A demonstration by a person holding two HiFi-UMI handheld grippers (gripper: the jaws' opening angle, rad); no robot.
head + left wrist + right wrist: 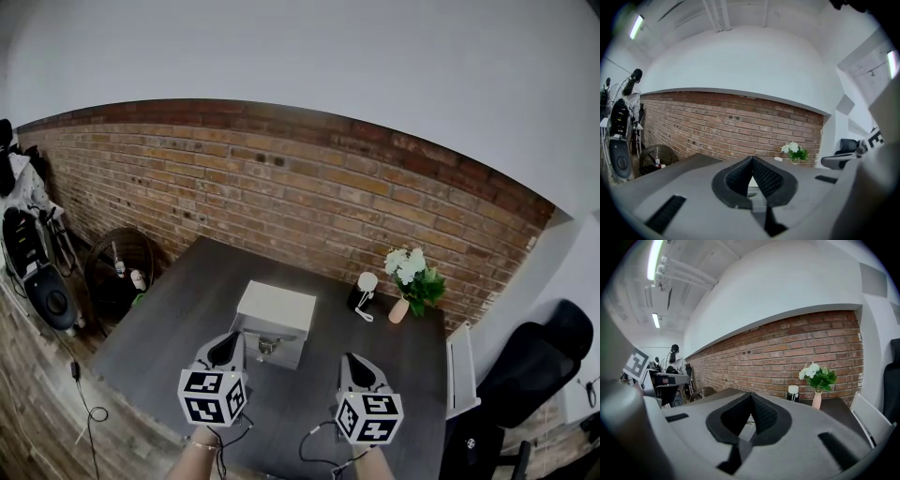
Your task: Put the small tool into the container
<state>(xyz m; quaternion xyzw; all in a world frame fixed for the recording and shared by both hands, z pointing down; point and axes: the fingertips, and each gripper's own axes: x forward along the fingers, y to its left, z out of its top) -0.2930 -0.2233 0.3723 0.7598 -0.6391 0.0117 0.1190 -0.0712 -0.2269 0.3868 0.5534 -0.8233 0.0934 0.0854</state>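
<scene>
You had left gripper point(226, 345) and right gripper point(355, 366) parked side by side over the table's point(169, 323) near edge, both sets of fingers closed together on nothing, probably lined up on the lidded container point(275, 317); small metal bit point(267, 347) at its front was tool or latch, couldn't tell.

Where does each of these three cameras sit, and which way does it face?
Head view: on the person's head, looking down at the table, white box, left gripper, right gripper and both wrists.
Left gripper view: rides the left gripper, looking along its shut jaws toward the brick wall.
Right gripper view: same on the right gripper, jaws shut.
Shared: all three show the flowers.
</scene>
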